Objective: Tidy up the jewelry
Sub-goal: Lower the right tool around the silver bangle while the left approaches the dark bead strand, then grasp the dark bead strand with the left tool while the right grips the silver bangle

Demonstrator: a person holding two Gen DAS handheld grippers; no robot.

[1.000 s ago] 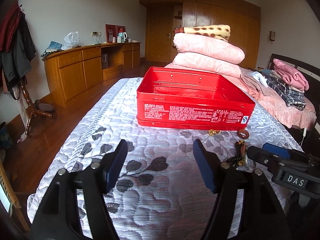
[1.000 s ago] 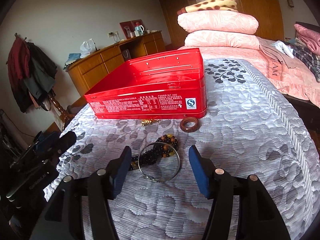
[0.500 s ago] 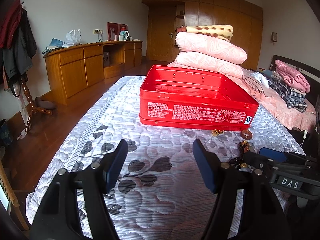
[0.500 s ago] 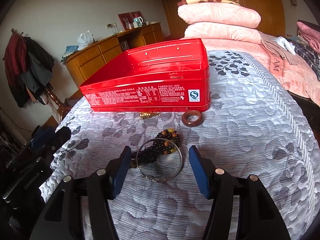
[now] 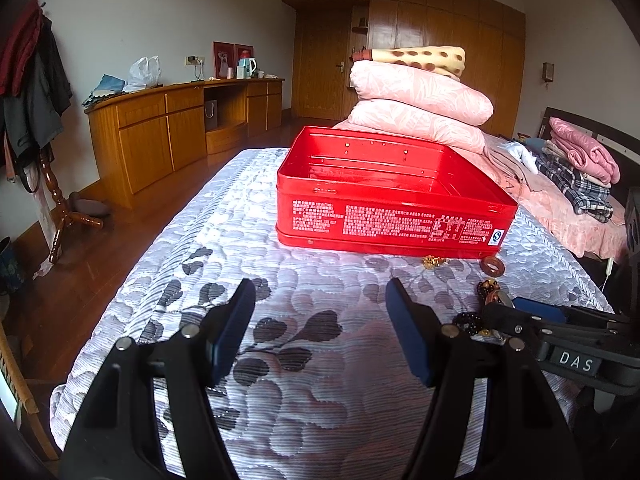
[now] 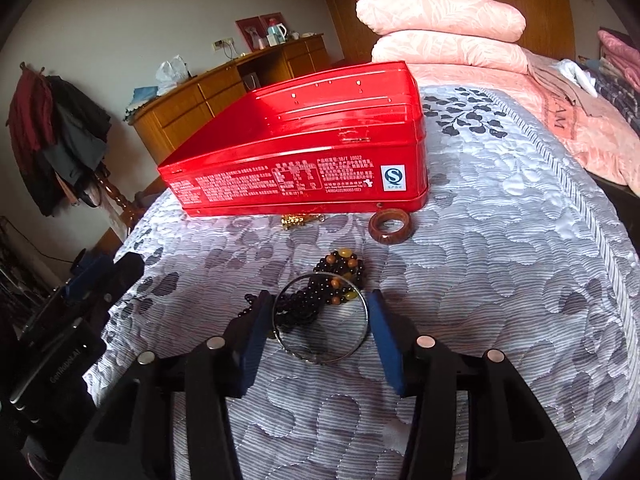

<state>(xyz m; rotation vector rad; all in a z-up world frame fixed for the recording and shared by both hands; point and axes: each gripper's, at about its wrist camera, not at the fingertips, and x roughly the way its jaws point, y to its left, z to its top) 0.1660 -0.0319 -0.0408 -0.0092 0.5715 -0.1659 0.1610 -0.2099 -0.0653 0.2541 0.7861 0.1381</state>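
Observation:
An open red tin box [image 5: 392, 216] [image 6: 304, 160] stands on the quilted bed. In front of it lie a brown ring [image 6: 390, 227] [image 5: 493, 266], a small gold piece [image 6: 298, 221] [image 5: 434, 261], a dark bead bracelet with amber beads [image 6: 320, 296] [image 5: 488, 292] and a thin silver bangle [image 6: 320, 320]. My right gripper [image 6: 318, 320] is open, its fingers straddling the bangle and beads close to the quilt. My left gripper [image 5: 320, 320] is open and empty over bare quilt, left of the jewelry.
Stacked pink pillows and a spotted blanket [image 5: 420, 96] lie behind the box. Folded clothes [image 5: 576, 168] sit at the right. A wooden sideboard [image 5: 168, 128] and a coat stand [image 5: 36, 120] stand left of the bed. The bed's left edge [image 5: 132, 280] drops to a wooden floor.
My right gripper has moved forward and down, so its fingers now flank the bangle and beads. My left gripper has shifted slightly and stays open.

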